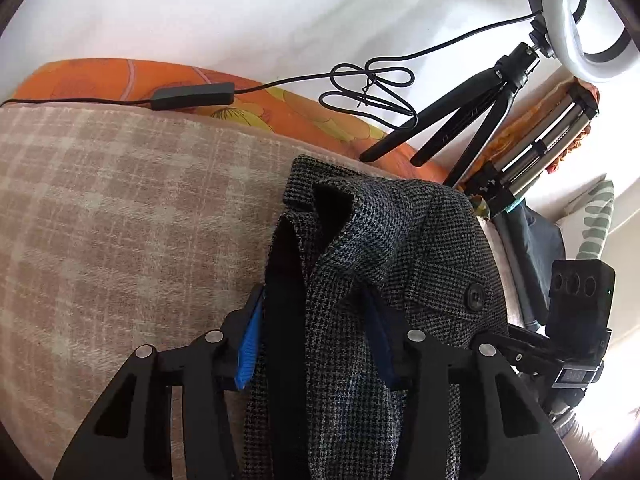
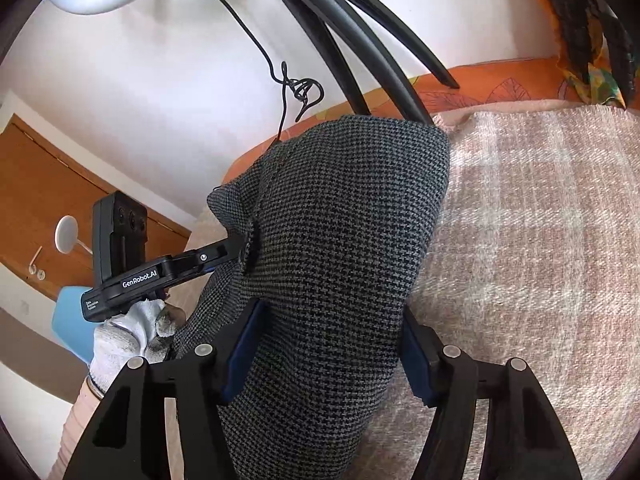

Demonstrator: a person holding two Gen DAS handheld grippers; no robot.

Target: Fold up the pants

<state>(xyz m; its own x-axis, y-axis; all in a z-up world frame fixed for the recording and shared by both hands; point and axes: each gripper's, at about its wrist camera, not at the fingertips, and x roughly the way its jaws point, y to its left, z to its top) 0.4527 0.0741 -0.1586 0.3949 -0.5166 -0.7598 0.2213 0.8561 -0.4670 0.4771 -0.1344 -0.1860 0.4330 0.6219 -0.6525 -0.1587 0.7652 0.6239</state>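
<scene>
The pants [image 1: 380, 248] are dark grey houndstooth with a black button and a black waistband lining. They lie bunched on a beige checked blanket [image 1: 120, 208]. My left gripper [image 1: 316, 344] is shut on the waistband end, cloth filling the gap between its blue pads [image 1: 250, 344]. My right gripper [image 2: 324, 348] is shut on another thick fold of the pants [image 2: 340, 220], which drapes over its jaws. In the right wrist view the left gripper [image 2: 236, 248] shows from the side, biting the pants' left edge, held by a white-gloved hand [image 2: 128, 332].
An orange patterned sheet [image 1: 280, 108] lies beyond the blanket against a white wall. A black tripod with a ring light [image 1: 480, 112] and its cable and controller [image 1: 192, 96] stand at the far edge. A second folded tripod [image 1: 536, 152] lies at the right. A wooden door [image 2: 48, 200] is at the left.
</scene>
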